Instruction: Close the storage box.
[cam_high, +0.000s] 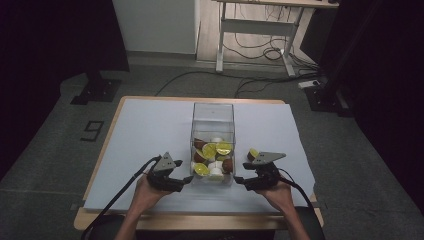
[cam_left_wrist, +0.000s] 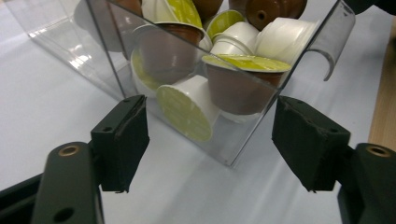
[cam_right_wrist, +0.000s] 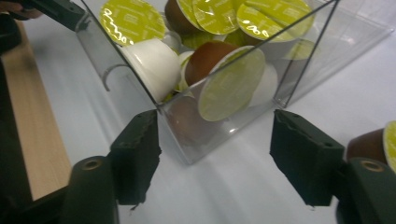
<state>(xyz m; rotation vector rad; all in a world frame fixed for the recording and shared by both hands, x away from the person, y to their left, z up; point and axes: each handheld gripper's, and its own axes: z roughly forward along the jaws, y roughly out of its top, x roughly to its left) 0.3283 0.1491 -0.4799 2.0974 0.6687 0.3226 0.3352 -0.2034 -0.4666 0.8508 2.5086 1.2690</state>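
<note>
High view: clear box (cam_high: 213, 125) mid-desk (cam_high: 150, 130), mostly filled with capsules (cam_high: 212, 156); one loose capsule (cam_high: 253, 153) beside it by the right tool (cam_high: 239, 180). Left tool (cam_high: 187, 180) at the box's near-left corner.
Left gripper view: jaws apart, empty, flanking a box corner.
Right gripper view: jaws apart, empty; the stray capsule likely still to go in.

Dim room, grey floor (cam_high: 45, 165), desk (cam_high: 260, 25) above tangled cables (cam_high: 250, 50).
</note>
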